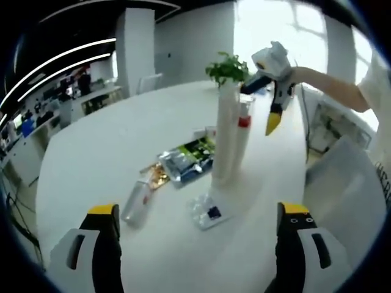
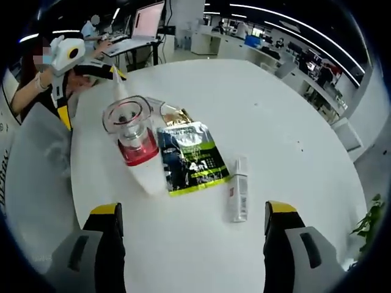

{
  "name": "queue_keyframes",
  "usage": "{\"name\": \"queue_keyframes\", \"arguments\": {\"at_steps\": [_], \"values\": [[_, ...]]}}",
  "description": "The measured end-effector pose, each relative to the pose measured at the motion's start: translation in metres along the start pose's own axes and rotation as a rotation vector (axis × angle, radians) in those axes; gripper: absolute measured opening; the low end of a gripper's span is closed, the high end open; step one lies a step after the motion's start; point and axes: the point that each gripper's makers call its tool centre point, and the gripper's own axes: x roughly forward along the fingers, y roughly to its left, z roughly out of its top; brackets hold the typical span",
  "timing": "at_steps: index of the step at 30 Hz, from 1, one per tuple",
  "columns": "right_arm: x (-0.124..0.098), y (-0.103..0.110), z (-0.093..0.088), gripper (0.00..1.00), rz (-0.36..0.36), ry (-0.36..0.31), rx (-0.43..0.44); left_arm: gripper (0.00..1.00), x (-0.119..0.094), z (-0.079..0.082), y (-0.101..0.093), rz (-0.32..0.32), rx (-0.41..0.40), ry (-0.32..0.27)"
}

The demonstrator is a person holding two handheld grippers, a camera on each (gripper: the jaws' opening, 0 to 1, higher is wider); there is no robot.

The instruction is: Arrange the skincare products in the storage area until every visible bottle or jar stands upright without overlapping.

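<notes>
Skincare products sit on a big white round table [image 2: 287,110], largest first: tall white bottle [image 1: 225,137] upright near table middle in the left gripper view, a second narrower white container with a red band [image 1: 244,122] touching it on the far side. From above in the right gripper view the same pair reads as a clear round cap [image 2: 126,116] over a red ring [image 2: 138,152], white body tapering toward the camera. Flat green-and-black sachet [image 2: 190,157] lies just beside the tall bottle, a gold foil packet [image 2: 174,116] partly tucked under its far edge; in the left gripper view the sachet [image 1: 186,160] lies left of the bottle base with the gold packet [image 1: 156,176] at its near corner. Small white spray bottle [image 2: 239,189] lies on its side, near the sachet but apart from it; in the left gripper view it is the fallen clear-white bottle [image 1: 137,203]. Small clear blister pack [image 1: 208,211] lies flat just in front of the tall bottle's base. Left gripper [image 1: 198,213] jaws spread wide, nothing between them, above the near table edge. Right gripper [image 2: 192,210] jaws likewise wide apart and empty; from the left gripper view it [image 1: 273,122] hangs above the far side of the table past the bottles, tips pointing down. Potted green plant [image 1: 228,68] behind the tall bottle.
</notes>
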Motion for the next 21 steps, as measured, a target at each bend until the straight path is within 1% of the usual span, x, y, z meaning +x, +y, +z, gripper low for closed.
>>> {"name": "queue_keyframes", "arguments": {"at_steps": [2, 4, 5, 6, 7, 8, 9, 10, 11, 13, 14, 17, 19, 21], "values": [[0.003, -0.007, -0.002, 0.93, -0.009, 0.006, 0.003, 0.99, 0.000, 0.002, 0.001, 0.002, -0.002, -0.007], [0.006, -0.012, -0.005, 0.87, -0.015, 0.017, 0.014, 0.99, -0.001, 0.003, 0.002, 0.008, -0.002, -0.009], [0.007, -0.011, -0.010, 0.86, -0.011, 0.037, 0.038, 0.99, -0.001, 0.004, 0.001, 0.007, 0.000, -0.009], [0.008, -0.014, -0.017, 0.82, -0.018, 0.070, 0.095, 0.99, -0.001, 0.004, 0.000, 0.002, 0.001, -0.008], [0.009, -0.008, -0.023, 0.75, 0.034, 0.103, 0.084, 0.99, -0.001, 0.005, 0.000, 0.000, 0.001, -0.012], [0.012, -0.010, -0.023, 0.72, 0.031, 0.093, 0.093, 0.99, -0.001, 0.006, 0.000, 0.002, 0.002, -0.014], [0.014, -0.011, -0.023, 0.74, 0.026, 0.084, 0.095, 0.99, -0.002, 0.006, 0.000, 0.003, 0.003, -0.013], [0.016, -0.011, -0.025, 0.74, 0.037, 0.086, 0.103, 0.99, -0.002, 0.006, -0.001, 0.003, 0.004, -0.014], [0.022, -0.016, -0.028, 0.73, 0.039, 0.090, 0.107, 0.99, -0.003, 0.006, -0.001, 0.001, 0.003, -0.015], [0.024, -0.022, -0.028, 0.71, 0.030, 0.086, 0.107, 0.99, -0.003, 0.006, -0.002, 0.002, 0.002, -0.014], [0.026, -0.027, -0.029, 0.70, 0.033, 0.095, 0.122, 0.99, -0.004, 0.005, -0.003, 0.002, 0.002, -0.012], [0.028, -0.031, -0.025, 0.68, 0.037, 0.086, 0.137, 0.99, -0.004, 0.004, -0.004, 0.008, 0.000, -0.005], [0.030, -0.038, -0.022, 0.67, 0.029, 0.080, 0.127, 0.99, -0.005, 0.003, -0.004, 0.010, -0.002, -0.003], [0.031, -0.037, -0.021, 0.65, 0.035, 0.090, 0.121, 0.99, -0.005, 0.006, -0.006, 0.001, -0.017, -0.025]]}}
